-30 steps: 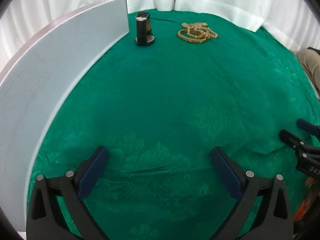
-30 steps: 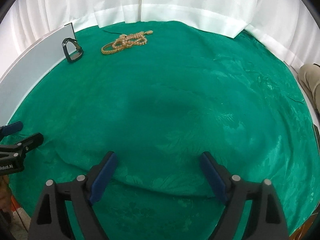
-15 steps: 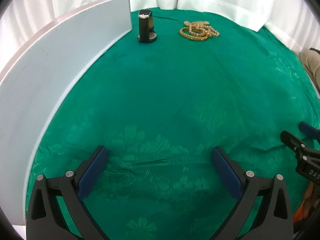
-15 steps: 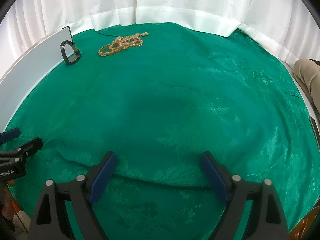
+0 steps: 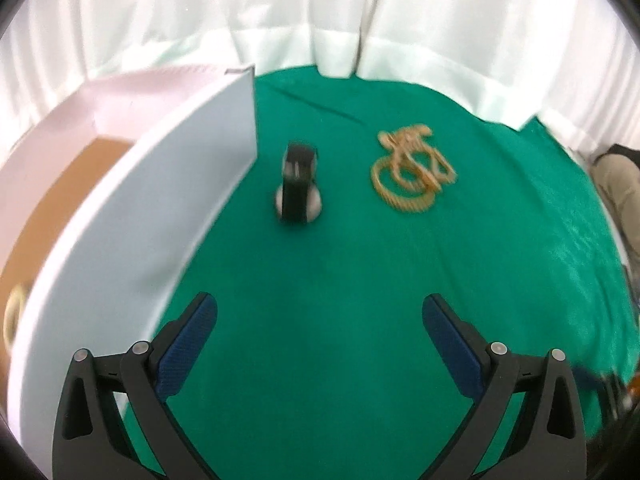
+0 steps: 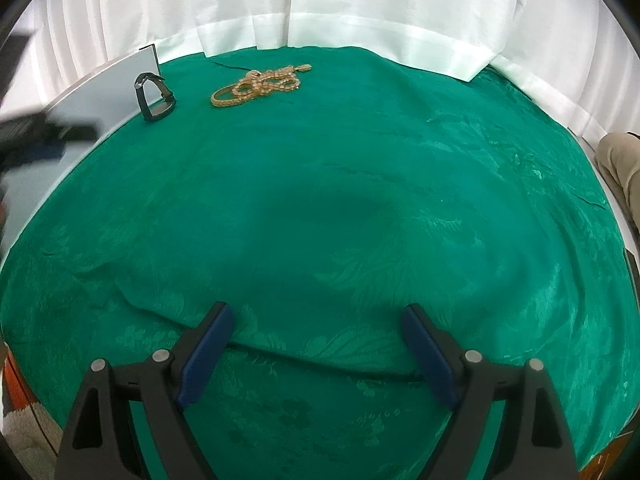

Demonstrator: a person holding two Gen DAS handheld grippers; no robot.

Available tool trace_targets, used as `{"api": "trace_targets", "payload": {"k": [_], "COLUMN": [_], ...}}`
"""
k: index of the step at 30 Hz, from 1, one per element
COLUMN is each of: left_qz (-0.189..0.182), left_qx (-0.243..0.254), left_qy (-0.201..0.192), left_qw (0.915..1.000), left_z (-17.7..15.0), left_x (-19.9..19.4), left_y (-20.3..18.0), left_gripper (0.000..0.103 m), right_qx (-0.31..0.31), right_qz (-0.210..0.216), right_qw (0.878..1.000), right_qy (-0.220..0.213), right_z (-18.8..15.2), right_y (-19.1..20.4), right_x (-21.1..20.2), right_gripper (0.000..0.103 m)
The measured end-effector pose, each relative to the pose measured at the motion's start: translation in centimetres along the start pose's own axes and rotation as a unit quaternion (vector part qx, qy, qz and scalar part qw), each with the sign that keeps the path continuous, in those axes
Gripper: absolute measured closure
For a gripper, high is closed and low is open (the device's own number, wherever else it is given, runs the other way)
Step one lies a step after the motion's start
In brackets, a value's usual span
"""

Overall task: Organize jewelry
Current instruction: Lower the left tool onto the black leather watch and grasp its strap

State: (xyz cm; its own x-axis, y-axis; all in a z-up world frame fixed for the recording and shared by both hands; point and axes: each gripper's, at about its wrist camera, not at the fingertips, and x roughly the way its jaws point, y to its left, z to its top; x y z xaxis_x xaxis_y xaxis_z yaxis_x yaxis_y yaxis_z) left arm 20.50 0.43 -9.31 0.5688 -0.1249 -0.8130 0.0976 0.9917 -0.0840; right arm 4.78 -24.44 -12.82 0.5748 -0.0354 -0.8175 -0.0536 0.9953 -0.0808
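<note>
A black wristwatch (image 5: 298,188) stands on its strap on the green cloth, close beside the white box (image 5: 132,216). To its right lies a tangle of gold bangles and chain (image 5: 412,172). My left gripper (image 5: 320,320) hovers open and empty short of the watch, in a blurred view. Inside the box, a gold piece (image 5: 14,312) shows at the left edge on the brown floor. My right gripper (image 6: 318,320) is open and empty low over the cloth's near part, far from the watch (image 6: 154,96) and the gold pile (image 6: 256,84). The left gripper (image 6: 40,136) shows blurred at that view's left edge.
The green cloth (image 6: 360,200) covers the table and wrinkles near the front. White curtains (image 6: 360,0) hang behind. The box wall (image 6: 100,92) runs along the left side. A person's trouser leg (image 6: 620,160) sits at the right edge.
The left gripper has moved forward and up toward the watch and gold pile, and the box's inside has come into view. The right gripper has stayed put.
</note>
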Motion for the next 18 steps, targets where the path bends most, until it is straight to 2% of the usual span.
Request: {"api": "trace_targets", "payload": {"k": [3, 5, 8, 10, 11, 12, 18], "left_qz": [0.022, 0.022, 0.047, 0.051, 0.044, 0.038, 0.019], "left_qx": [0.0, 0.004, 0.034, 0.048, 0.049, 0.046, 0.031], "left_qy": [-0.021, -0.02, -0.021, -0.021, -0.015, -0.005, -0.001], "left_qw": [0.9996, 0.9996, 0.9981, 0.9973, 0.9977, 0.9982, 0.9993], "left_z": [2.7, 3.7, 4.9, 5.1, 5.0, 5.0, 2.8], "left_x": [2.9, 4.2, 5.6, 6.1, 6.3, 6.6, 4.3], "left_y": [0.2, 0.2, -0.5, -0.7, -0.8, -0.6, -0.1], "left_gripper": [0.002, 0.01, 0.021, 0.046, 0.076, 0.086, 0.087], "right_qx": [0.0, 0.001, 0.001, 0.001, 0.002, 0.001, -0.002], "right_qz": [0.0, -0.001, 0.0, 0.0, 0.001, 0.001, 0.003], "right_qw": [1.0, 1.0, 1.0, 1.0, 1.0, 1.0, 1.0], "right_qy": [-0.003, -0.004, -0.003, -0.005, -0.007, -0.01, -0.015], "right_z": [-0.1, -0.1, -0.1, -0.2, -0.2, -0.3, -0.4], "right_y": [0.0, 0.1, 0.2, 0.2, 0.2, 0.2, 0.2], "right_x": [-0.1, 0.0, 0.0, -0.1, -0.1, -0.1, -0.2], "right_gripper": [0.014, 0.014, 0.014, 0.014, 0.014, 0.014, 0.014]}}
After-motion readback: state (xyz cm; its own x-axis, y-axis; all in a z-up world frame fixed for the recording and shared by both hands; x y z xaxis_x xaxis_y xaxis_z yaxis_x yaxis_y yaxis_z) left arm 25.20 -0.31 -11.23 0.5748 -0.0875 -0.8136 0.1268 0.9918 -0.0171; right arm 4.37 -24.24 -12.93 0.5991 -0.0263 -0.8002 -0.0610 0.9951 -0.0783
